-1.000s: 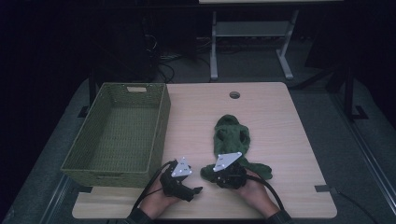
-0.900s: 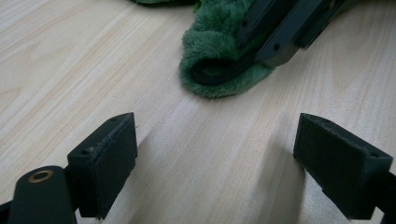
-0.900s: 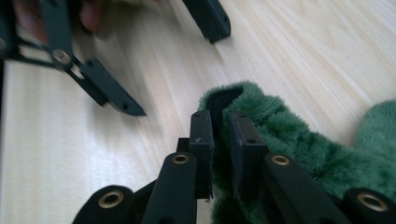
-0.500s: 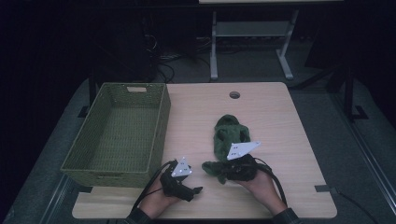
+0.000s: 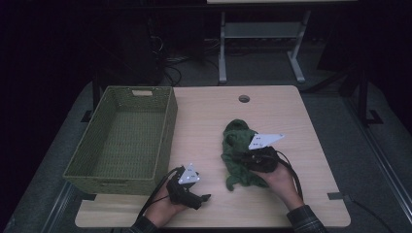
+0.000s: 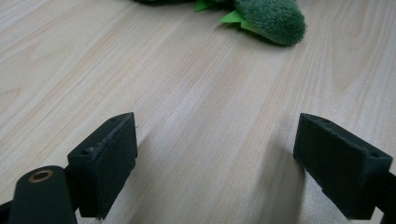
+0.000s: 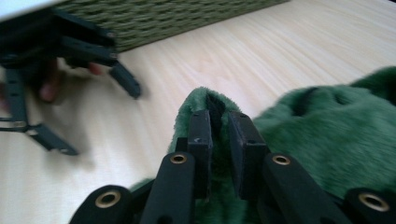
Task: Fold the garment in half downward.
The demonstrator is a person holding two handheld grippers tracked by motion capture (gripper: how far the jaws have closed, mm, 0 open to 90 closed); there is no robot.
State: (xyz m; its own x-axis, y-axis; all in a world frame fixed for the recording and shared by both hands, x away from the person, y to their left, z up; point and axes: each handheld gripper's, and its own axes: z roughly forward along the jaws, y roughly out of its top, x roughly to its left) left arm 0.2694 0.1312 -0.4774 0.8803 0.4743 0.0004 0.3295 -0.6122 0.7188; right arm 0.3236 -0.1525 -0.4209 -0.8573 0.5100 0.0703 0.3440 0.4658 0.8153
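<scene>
Green plush toy (image 5: 238, 153) pinched in the right claw (image 7: 219, 126) — on the wooden surface (image 5: 209, 111), right of the basket.

Right claw's jaws are pressed onto a fold of green fur; the left claw (image 5: 204, 198) rests spread and empty near the front edge — just beside the woven basket (image 5: 121, 141), well apart from the toy.

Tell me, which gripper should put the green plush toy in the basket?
Probably the right gripper: its jaws are shut on the green plush toy. The left gripper is open over bare table, holding nothing, though it sits nearer the woven basket.
</scene>
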